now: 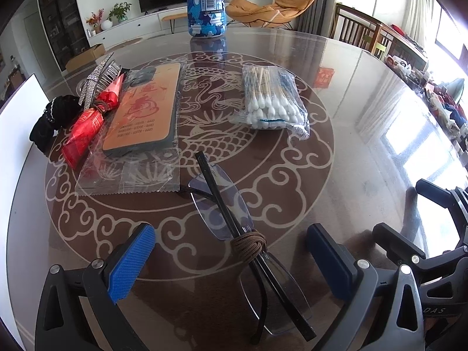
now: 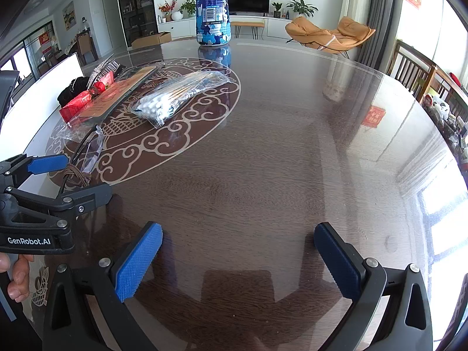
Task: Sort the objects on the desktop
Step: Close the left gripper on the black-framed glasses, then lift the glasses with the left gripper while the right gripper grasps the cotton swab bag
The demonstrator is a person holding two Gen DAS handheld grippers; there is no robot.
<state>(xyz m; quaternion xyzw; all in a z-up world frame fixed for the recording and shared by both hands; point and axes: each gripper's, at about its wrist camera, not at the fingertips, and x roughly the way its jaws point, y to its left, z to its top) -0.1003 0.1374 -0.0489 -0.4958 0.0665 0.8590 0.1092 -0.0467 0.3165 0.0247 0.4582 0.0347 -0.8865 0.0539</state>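
Folded rimless glasses with black arms lie on the glass table, a brown hair tie wound round them. My left gripper is open, its blue pads on either side of the glasses at the hair tie; the right wrist view shows the same left gripper around the glasses. My right gripper is open over bare table, with nothing between its fingers. Farther off lie a bag of cotton swabs, a wrapped orange phone case, a red packet, a black scrunchie and a rhinestone hair clip.
A tall blue camouflage bottle stands at the table's far edge. A white board rests at the left rim. The right gripper is close by on the right. A hand holds the left gripper's handle. Wooden chairs stand beyond the right rim.
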